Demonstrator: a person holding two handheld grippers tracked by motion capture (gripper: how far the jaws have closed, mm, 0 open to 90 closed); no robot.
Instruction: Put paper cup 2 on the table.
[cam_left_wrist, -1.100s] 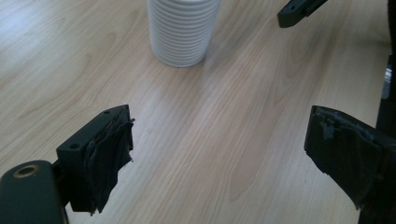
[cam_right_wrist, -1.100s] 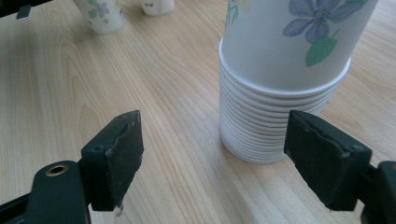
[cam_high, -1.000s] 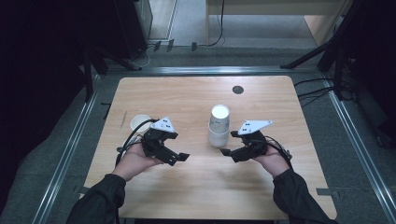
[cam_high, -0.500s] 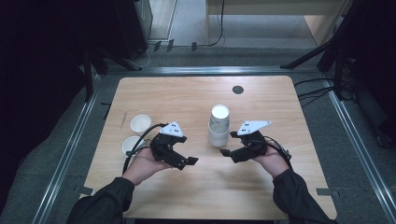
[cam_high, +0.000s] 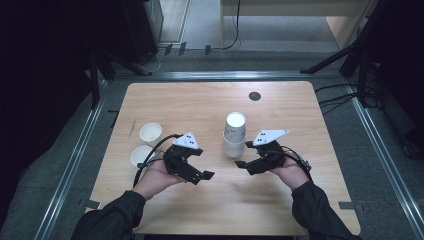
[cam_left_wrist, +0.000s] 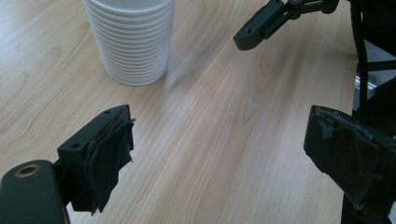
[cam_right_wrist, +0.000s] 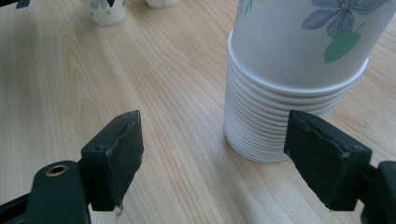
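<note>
So both my hands rest low over the table (cam_high: 300, 100), palms up under the claws. My left claw (cam_high: 204, 176) points toward the middle, jaws wide apart, nothing in them. My right claw (cam_high: 241, 164) is released too, aimed at the stack of cups (cam_high: 234, 135) just beside it, not touching. Two single cups (cam_high: 150, 133) sit off to my left.

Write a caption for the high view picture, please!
Two open grippers wait beside a cup stack; two single cups stand left.
</note>
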